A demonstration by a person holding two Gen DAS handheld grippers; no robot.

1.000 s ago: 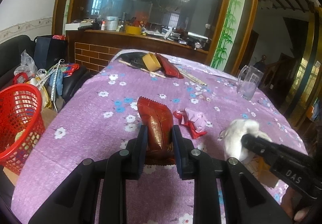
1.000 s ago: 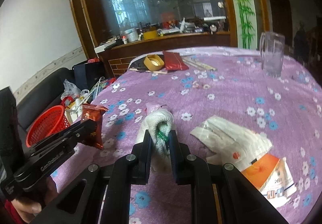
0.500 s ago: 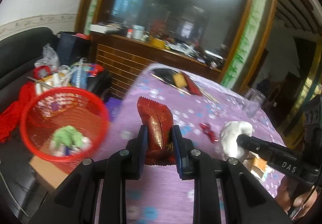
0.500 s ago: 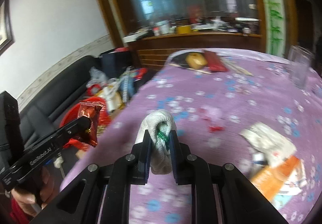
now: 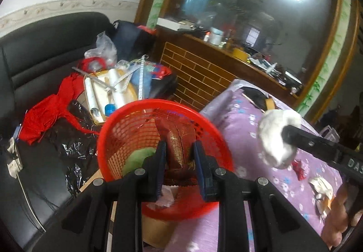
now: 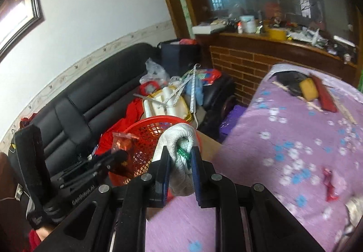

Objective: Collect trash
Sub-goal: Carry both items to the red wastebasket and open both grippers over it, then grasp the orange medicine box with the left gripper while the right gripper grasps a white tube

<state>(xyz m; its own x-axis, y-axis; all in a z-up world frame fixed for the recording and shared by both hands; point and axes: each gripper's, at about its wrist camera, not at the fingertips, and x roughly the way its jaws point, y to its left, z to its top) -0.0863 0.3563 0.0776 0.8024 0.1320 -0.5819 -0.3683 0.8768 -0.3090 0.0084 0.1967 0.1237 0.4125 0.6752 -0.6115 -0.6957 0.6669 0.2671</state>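
My left gripper (image 5: pixel 179 156) is shut on a red foil snack wrapper (image 5: pixel 178 147) and holds it over the mouth of the red mesh basket (image 5: pixel 118 129), which stands off the table's left edge. A green crumpled piece (image 5: pixel 136 159) lies inside the basket. My right gripper (image 6: pixel 180 159) is shut on a white cloth wad (image 6: pixel 179 138) with a green band, just right of the basket (image 6: pixel 147 129). The wad also shows in the left wrist view (image 5: pixel 275 136). The left gripper and wrapper (image 6: pixel 122 150) show in the right wrist view.
The table has a purple flowered cloth (image 6: pixel 295 129) with a red scrap (image 6: pixel 329 186) and crumpled paper (image 5: pixel 322 186) on it. A black sofa (image 6: pixel 74 102) piled with bags, rolls and red cloth stands behind the basket. A brick-faced counter (image 6: pixel 245 59) is at the back.
Both grippers have swung left from over the table toward the red basket, carrying the wrapper and the cloth wad. The wrapper now hangs over the basket's mouth.
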